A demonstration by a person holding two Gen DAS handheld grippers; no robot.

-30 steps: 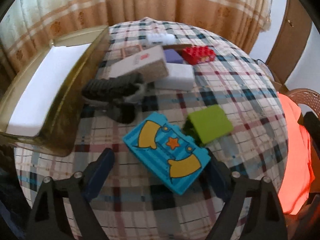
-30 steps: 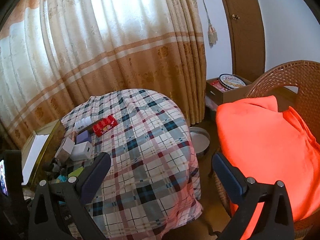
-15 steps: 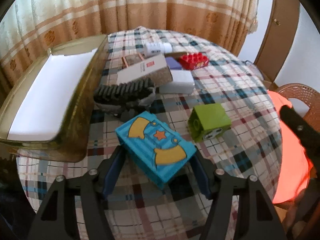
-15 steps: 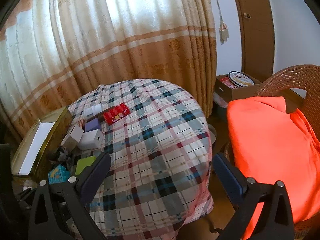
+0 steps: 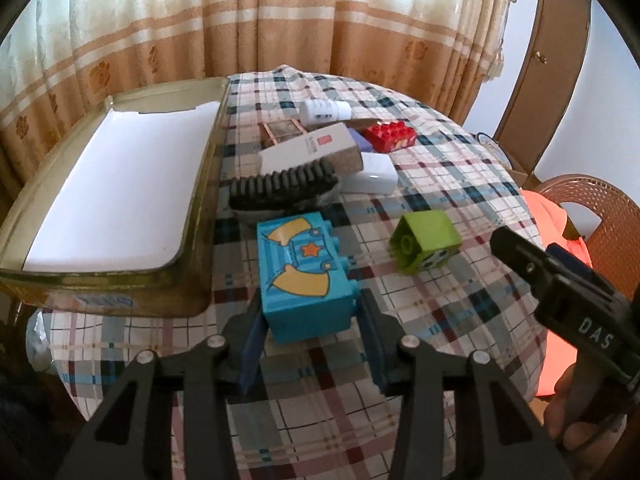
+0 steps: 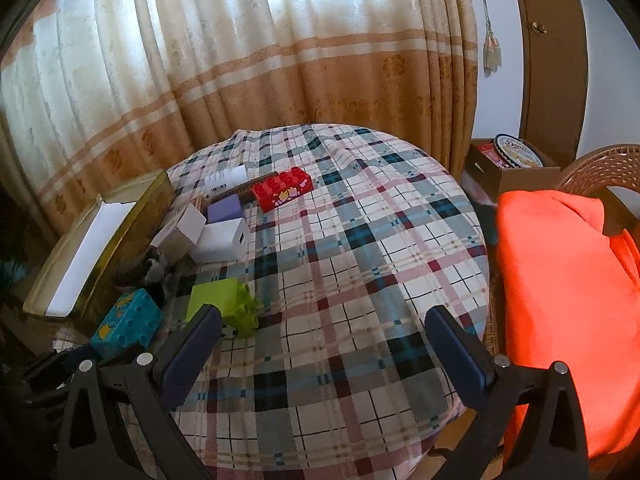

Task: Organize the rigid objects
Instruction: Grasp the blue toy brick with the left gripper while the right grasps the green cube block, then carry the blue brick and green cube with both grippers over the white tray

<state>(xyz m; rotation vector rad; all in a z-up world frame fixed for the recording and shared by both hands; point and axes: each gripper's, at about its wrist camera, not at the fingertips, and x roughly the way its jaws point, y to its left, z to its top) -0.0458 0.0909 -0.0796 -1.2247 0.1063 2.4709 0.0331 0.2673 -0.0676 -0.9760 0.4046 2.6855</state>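
Note:
My left gripper (image 5: pixel 310 320) is shut on a blue toy brick (image 5: pixel 304 272) with yellow shapes and an orange star, holding it just above the plaid table next to a gold tin tray (image 5: pixel 200 216) lined in white. The blue brick also shows in the right wrist view (image 6: pixel 128 322). A green brick (image 5: pixel 426 240) lies to its right. My right gripper (image 6: pixel 320 340) is open and empty above the table's near edge, its left finger beside the green brick (image 6: pixel 224 306).
A black comb-like piece (image 5: pixel 284 186), a white box (image 5: pixel 308 150), a white charger block (image 5: pixel 370 178), a purple block (image 6: pixel 225 208), a red brick (image 5: pixel 390 136) and a white bottle (image 5: pixel 324 111) crowd the table's far side. An orange cushion (image 6: pixel 560 300) lies on a wicker chair at right.
My left gripper closed on the blue brick and lifted and turned it toward the tray. My right gripper moved in over the table, nearer the green brick.

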